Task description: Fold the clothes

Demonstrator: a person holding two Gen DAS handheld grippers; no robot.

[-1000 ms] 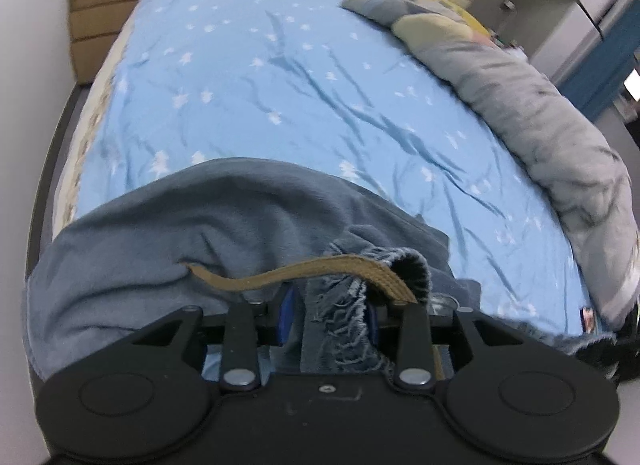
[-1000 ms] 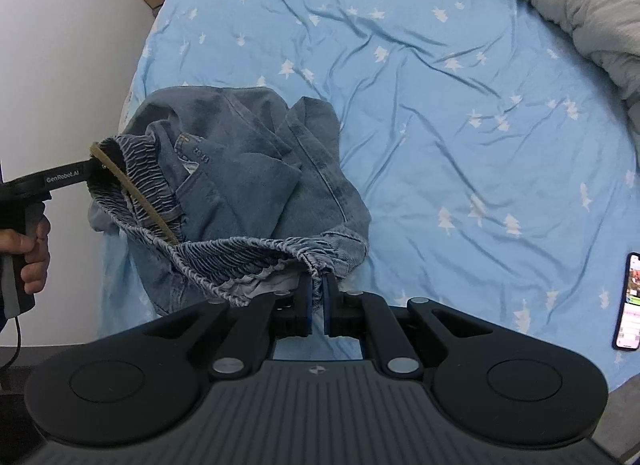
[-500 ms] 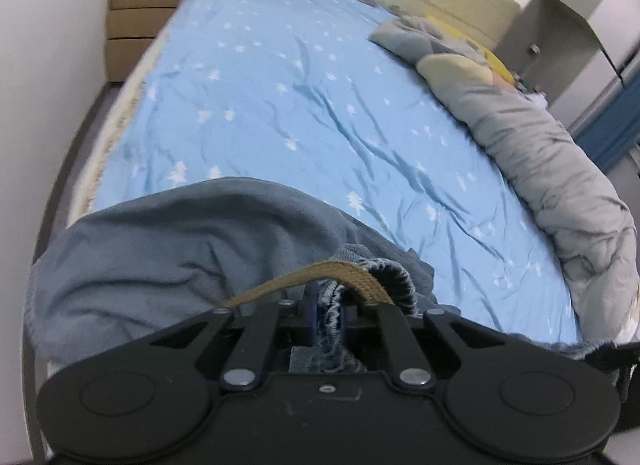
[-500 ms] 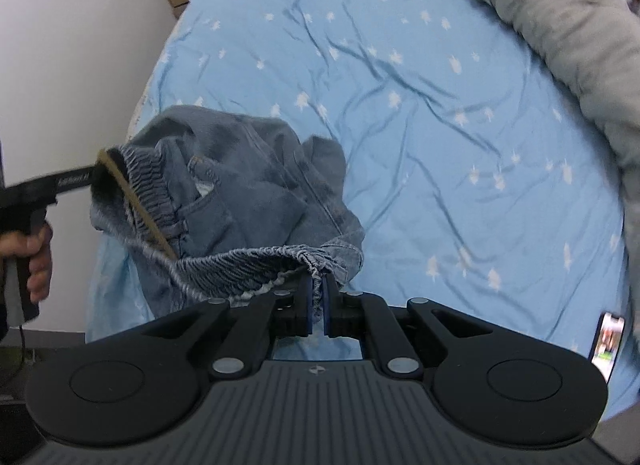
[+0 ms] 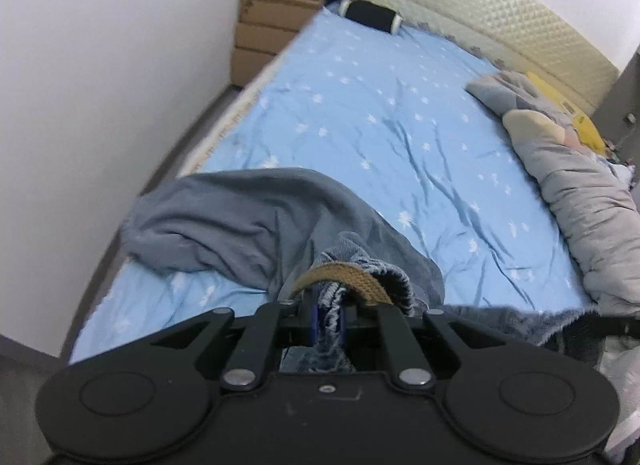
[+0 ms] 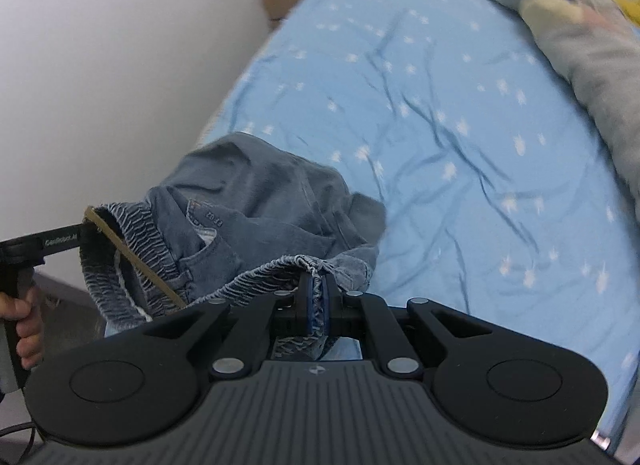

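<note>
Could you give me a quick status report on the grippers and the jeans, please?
Left gripper and right gripper both shut on jeans waistband. Jeans partly raised off bed. Nothing in the way.

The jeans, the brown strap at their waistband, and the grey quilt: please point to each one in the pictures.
jeans (image 6: 256, 201): right wrist view, on the bunched denim.
brown strap (image 5: 340, 273): left wrist view, on the strap's arch above the fingers.
grey quilt (image 5: 592, 201): left wrist view, on its middle fold at the bed's right side.

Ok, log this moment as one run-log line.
phase: lifting jeans | left gripper: shut on waistband | right gripper: shut on waistband | jeans: partly resting on bed sheet
</note>
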